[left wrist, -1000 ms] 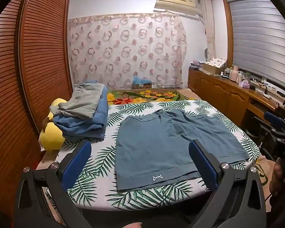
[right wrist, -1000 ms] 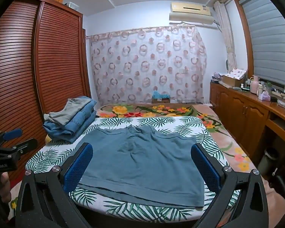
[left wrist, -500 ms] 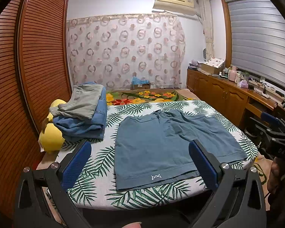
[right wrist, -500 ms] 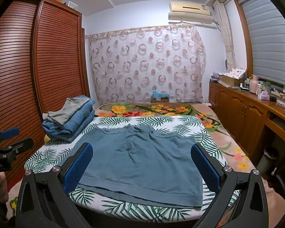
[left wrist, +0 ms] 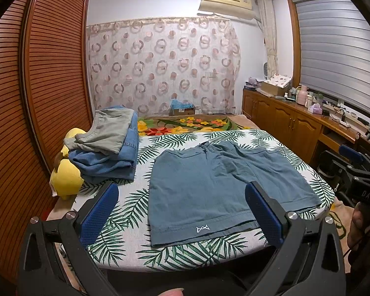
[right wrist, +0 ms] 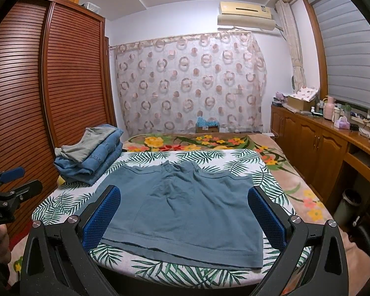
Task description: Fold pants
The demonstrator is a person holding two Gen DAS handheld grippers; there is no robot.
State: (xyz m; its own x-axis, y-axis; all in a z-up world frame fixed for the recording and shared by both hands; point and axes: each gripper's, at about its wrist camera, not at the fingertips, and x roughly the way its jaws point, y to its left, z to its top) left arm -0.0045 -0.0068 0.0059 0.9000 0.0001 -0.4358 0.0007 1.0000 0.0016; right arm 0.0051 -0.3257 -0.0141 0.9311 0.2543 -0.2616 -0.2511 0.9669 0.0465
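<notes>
Blue-grey shorts lie flat on a leaf-print board, leg hems toward me and a small white logo near the front hem. They also show in the right wrist view. My left gripper is open and empty, held back from the board's front edge. My right gripper is open and empty, also in front of the board. Each gripper shows in the other's view: the right one at the right edge, the left one at the left edge.
A stack of folded jeans and grey clothes lies at the board's back left, over a yellow cushion. A slatted wooden wardrobe stands left. A wooden cabinet counter with bottles runs along the right. A floral bedcover lies behind.
Both grippers have stayed open and empty. The views shifted slightly; the shorts have not moved.
</notes>
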